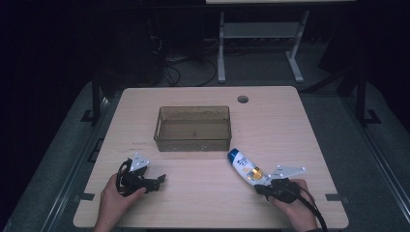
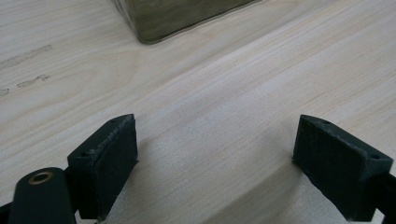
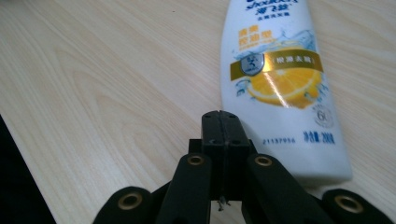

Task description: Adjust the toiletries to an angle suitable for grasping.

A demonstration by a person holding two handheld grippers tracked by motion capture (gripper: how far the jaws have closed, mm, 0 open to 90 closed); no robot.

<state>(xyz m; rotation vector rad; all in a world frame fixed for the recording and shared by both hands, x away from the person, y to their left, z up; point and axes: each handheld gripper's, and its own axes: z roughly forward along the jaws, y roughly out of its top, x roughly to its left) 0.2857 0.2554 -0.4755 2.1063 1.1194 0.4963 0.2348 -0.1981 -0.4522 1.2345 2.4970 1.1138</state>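
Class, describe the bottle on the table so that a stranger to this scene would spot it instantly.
Start at the wooden table and find the see-through box at its middle. Just off that box's near right corner lies the bottle, flat on its side. It is white with a blue cap and an orange slice on its label.

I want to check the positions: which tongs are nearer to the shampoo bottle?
Right. The right tongs, shut and empty, sit just beside the shampoo bottle at its bottom end. The left tongs rest open, far across the table.
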